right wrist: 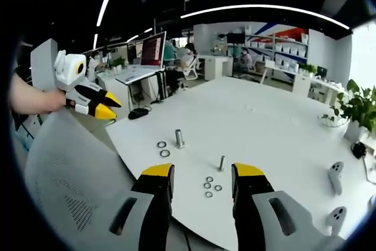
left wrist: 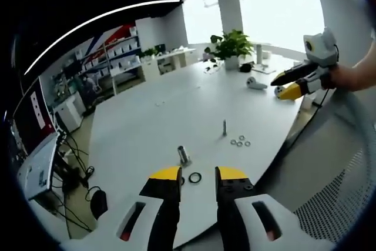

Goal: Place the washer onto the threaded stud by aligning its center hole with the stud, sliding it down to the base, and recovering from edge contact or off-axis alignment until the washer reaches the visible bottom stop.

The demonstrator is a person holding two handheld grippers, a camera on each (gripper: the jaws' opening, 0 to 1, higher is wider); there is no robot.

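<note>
Left gripper (left wrist: 197, 176): we see yellow-tipped black jaws parted, gripping nothing.
Between its tips: a flat ring washer (left wrist: 195, 177) lies on the table.
Just beyond: a stubby metal bolt (left wrist: 184, 155) stands upright.
Right gripper (right wrist: 202, 174): jaws wide, empty.
Ahead of them: three small washers (right wrist: 210, 186), then a slim threaded stud (right wrist: 221, 163), bare.
Table (right wrist: 264, 121): smooth, white, rounded.

A large white table (right wrist: 264, 116) carries a thick threaded stud (right wrist: 180, 139) standing upright near its edge. Just beside the stud lie two dark washers (right wrist: 163, 149). Farther along the edge stands a thinner stud (right wrist: 221, 163), with small washers (right wrist: 210, 186) clustered near it. Well beyond the thick stud sits a potted plant (left wrist: 231, 48)
</note>
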